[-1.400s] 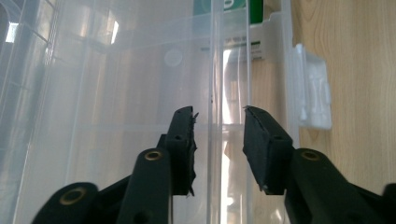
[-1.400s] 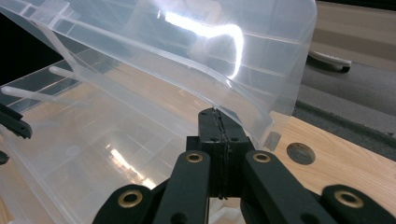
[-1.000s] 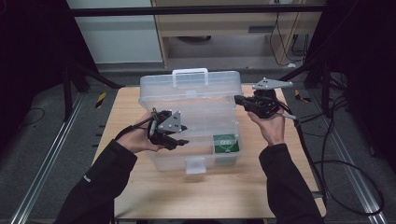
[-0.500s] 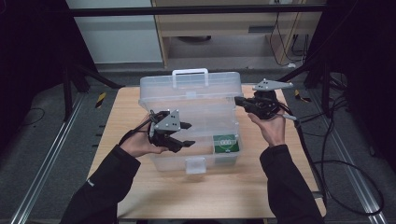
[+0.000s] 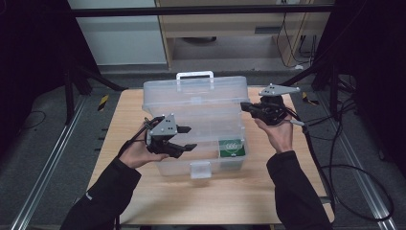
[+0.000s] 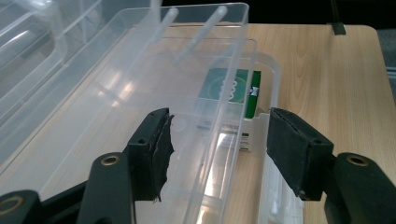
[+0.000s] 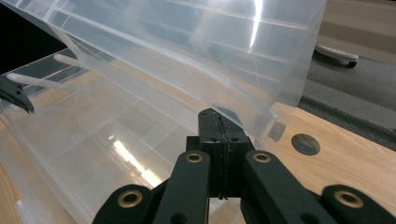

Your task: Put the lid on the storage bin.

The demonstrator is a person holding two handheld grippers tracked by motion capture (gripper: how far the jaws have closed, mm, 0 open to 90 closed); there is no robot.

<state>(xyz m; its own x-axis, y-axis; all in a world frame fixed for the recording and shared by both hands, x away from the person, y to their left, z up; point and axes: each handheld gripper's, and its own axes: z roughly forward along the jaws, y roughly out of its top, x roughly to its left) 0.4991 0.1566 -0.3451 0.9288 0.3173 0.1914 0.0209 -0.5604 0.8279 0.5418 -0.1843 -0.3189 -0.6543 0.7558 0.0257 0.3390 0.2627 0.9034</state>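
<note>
Nearest the person, the front wall of a clear plastic storage box [image 5: 201, 163] carries a latch tab, and the box rests at the middle of the wooden tabletop [image 5: 119, 120]. A green-and-white carton [image 5: 232, 147] lies inside the box at its 4 o'clock corner, near the front wall. At the box's 9 o'clock side the left gripper [image 5: 187, 138] hovers level, pointing inward; its jaws have just been opening and now stand wide apart. In the left gripper view they straddle the upper edge of a transparent inner tray [image 6: 187, 93] without the pads pressing on it. At the box's 2 o'clock corner the right gripper [image 5: 245, 106] has its jaws brought fully together, their tips beside the right end of the raised lid [image 5: 196, 91]. In the right gripper view the lid slopes just above the closed tips; whether they pinch its edge or merely prop it cannot be told. Farthest off, the lid's white carry handle [image 5: 195, 75] stands at 12 o'clock.

The step in hand appears to be unloading the opened box, with the lid kept back by the right gripper. The next move probably calls for the left gripper either to close on the tray wall and lift it, or to travel across toward the carton at 4 o'clock, while the right gripper keeps its station.
</note>
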